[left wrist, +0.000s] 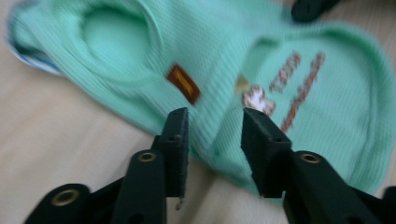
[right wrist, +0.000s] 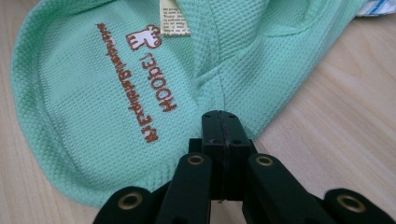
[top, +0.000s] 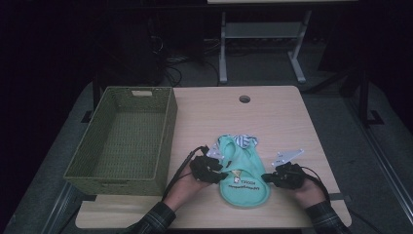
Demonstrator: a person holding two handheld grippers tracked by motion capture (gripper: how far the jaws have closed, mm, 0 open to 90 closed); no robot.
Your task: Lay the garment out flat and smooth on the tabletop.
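Still early: mint pet shirt [top: 243, 175] flat at lower centre, wicker basket [top: 124, 136] empty at left; right gripper [right wrist: 219, 122] clenched on hem, left gripper [left wrist: 215, 126] parted astride edge.

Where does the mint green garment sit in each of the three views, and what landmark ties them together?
High view: the mint green garment lies on the table's near centre, between the two grippers.
Left gripper view: it spreads across the upper frame, one edge between the jaws.
Right gripper view: it covers the upper left, its edge at the jaw tips.
Shared landmark: the brown printed lettering.
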